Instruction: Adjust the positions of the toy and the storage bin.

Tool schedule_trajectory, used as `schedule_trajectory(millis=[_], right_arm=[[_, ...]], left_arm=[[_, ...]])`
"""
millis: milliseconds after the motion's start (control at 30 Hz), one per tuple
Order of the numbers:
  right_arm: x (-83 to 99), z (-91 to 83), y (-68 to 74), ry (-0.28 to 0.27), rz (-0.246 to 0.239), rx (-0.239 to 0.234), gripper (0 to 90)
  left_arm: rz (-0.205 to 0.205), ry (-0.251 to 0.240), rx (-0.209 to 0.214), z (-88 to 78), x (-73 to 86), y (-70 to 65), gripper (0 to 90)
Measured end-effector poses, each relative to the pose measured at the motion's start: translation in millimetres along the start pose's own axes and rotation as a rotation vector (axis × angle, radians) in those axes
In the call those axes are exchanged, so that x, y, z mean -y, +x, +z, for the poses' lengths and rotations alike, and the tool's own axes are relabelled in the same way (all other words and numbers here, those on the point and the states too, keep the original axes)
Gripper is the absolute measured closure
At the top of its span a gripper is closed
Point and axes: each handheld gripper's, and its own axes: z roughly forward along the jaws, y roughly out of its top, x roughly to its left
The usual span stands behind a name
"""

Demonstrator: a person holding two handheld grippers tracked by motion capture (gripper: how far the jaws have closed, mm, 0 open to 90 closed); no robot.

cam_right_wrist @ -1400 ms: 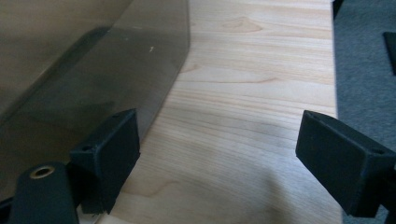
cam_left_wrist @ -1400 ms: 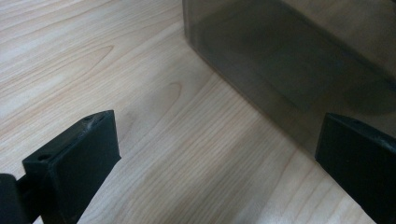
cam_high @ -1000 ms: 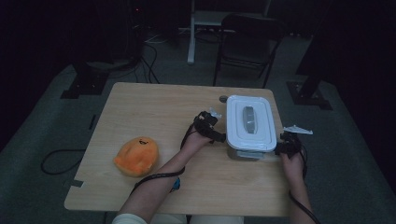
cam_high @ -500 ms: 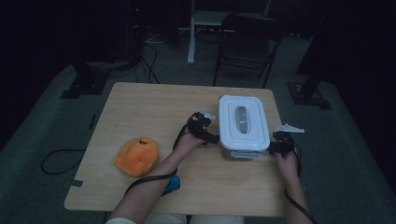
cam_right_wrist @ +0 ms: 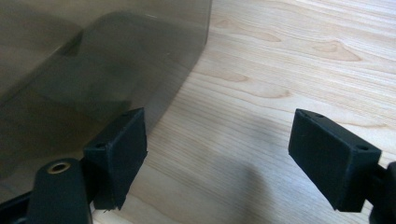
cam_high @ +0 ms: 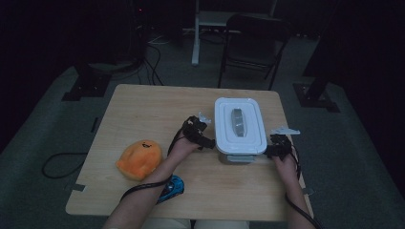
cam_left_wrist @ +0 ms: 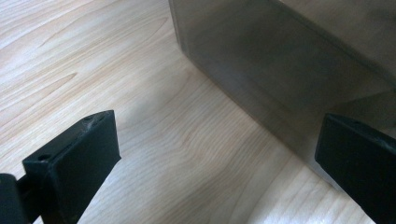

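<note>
1. The lidded container (cam_high: 239, 128) sat on the table (cam_high: 143, 109), right of centre; pressing its smooth walls unevenly from the sides, I could have skewed or tipped it.
2. My left gripper (cam_high: 206, 141) and right gripper (cam_high: 268, 151) flanked it, jaws wide and holding nothing. Touch was hard to judge in the dim light, so a jaw might have slipped.
3. The orange plush toy (cam_high: 139, 159) lay well apart, safe.

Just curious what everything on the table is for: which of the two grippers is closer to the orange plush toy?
The left gripper. It sits between the orange plush toy and the lidded container, at the container's left side. The right gripper is beyond the container's far side.
</note>
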Motion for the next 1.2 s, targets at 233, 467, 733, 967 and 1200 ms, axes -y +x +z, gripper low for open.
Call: schedule_trajectory(millis=[233,467,733,967,1200], right_arm=[[-4.8,2.9,11.6,0.013,-0.036,-0.003,19.1],[-8.9,5.7,22.3,0.010,-0.055,-0.016,19.9],[-7.5,7.3,25.6,0.003,-0.054,0.002,15.8],[-12.7,12.6,16.6,-0.022,0.017,0.026,14.0],[-25.4,23.4,13.7,-0.024,0.036,0.046,14.1]], left_arm=[[0.001,-0.001,-0.012,-9.1,8.1,6.1,0.4],[-0.005,0.001,-0.011,-14.9,15.4,11.8,0.4],[-0.025,-0.012,0.017,-14.7,21.3,18.7,0.4],[-0.066,-0.029,-0.018,-16.1,15.7,36.4,0.4],[-0.053,-0.025,-0.037,-12.4,4.1,43.8,0.4]])
